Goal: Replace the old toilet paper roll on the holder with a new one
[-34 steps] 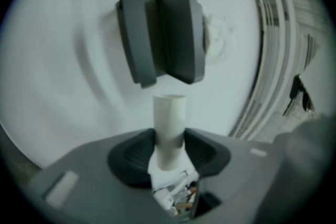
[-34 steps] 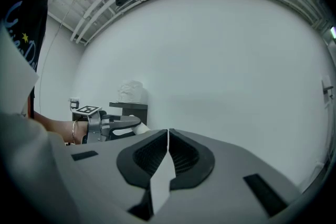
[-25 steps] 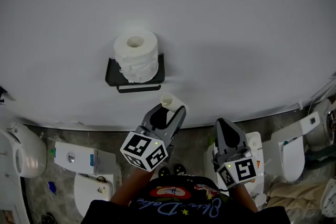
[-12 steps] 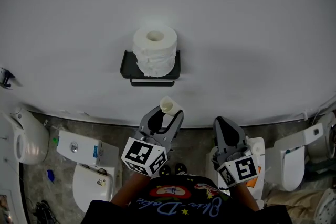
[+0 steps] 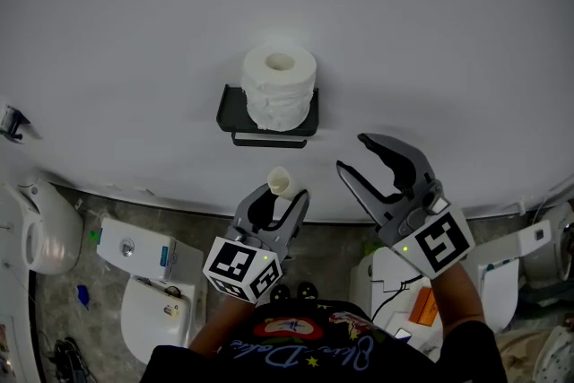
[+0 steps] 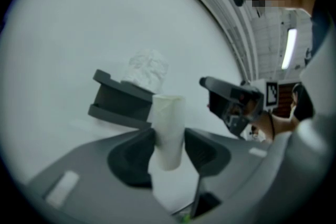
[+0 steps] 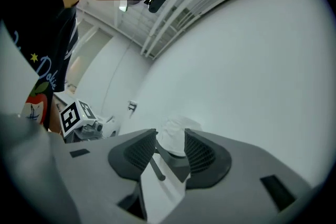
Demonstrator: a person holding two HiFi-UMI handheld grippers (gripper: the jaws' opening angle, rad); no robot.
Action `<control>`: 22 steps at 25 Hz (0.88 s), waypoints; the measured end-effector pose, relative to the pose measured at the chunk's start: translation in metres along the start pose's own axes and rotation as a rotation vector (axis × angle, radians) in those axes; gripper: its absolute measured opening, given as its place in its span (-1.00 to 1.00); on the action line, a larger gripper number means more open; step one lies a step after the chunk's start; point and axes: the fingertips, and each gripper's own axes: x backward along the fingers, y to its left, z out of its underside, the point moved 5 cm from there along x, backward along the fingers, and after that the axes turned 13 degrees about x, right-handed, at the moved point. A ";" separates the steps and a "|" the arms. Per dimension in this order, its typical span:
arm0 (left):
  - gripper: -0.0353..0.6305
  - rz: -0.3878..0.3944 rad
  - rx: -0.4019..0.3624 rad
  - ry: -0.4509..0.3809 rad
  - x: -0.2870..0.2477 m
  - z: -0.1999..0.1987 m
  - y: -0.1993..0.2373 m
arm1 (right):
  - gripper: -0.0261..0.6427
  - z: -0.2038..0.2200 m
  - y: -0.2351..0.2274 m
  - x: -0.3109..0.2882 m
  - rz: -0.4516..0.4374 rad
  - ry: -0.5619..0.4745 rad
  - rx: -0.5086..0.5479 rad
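Presently, the exchange step is being shown midway. A bare, pale cardboard tube (image 5: 279,181), the spent core, is being gripped upright between the pads of the left hand-held gripper (image 5: 280,198), just below the black metal wall-mounted holder (image 5: 231,114) and apart from it. A full white toilet paper roll (image 5: 280,85) is being carried on end on the holder's top shelf, while the thin black bar (image 5: 269,142) beneath that shelf is being left bare. The right hand-held gripper (image 5: 352,153) is being held to the right of the holder and a little below it, with its jaws opening. Nothing is being pressed between them, the white roll merely being sighted beyond them in the right gripper view. By judgement, the old core is already off and the new roll is not yet being mounted. The next move is probably calling for the roll's soft sides to be spanned, the roll lifted clear of the shelf, and its bore threaded onto the bar.
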 end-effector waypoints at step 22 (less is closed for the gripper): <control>-0.36 -0.160 0.116 -0.102 0.053 -0.006 0.037 | -0.33 -0.040 -0.033 -0.155 -0.700 0.384 0.422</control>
